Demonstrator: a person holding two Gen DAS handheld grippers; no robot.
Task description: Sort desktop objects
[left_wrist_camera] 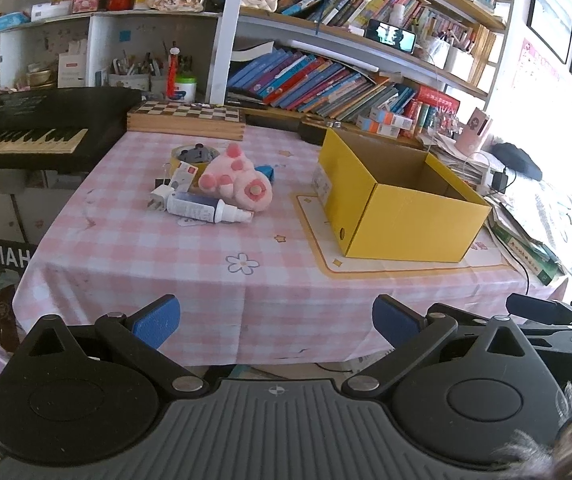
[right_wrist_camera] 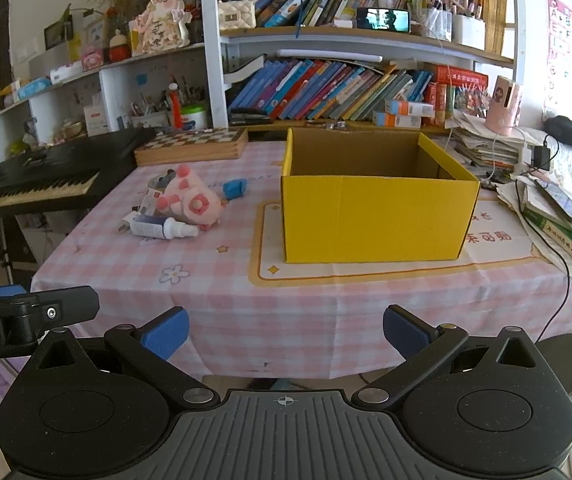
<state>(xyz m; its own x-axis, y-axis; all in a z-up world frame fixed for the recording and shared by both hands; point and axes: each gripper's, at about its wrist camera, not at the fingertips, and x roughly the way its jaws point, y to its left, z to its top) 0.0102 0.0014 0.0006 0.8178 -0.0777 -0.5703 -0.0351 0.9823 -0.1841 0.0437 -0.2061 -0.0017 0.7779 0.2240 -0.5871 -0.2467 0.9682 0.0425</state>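
Here both claws stand with blue pads wide apart, gripping nothing: the left gripper (left_wrist_camera: 274,322) and right gripper (right_wrist_camera: 286,330) hover off the near edge of the table (left_wrist_camera: 190,280). The yellow box (right_wrist_camera: 373,216) sits open on the table. Left of the box lie the plush (left_wrist_camera: 238,184), spray bottle (left_wrist_camera: 206,210) and plug (left_wrist_camera: 158,198), clustered together.

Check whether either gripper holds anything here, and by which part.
Nothing is held. The left gripper and right gripper are both open, short of the pink checked table.
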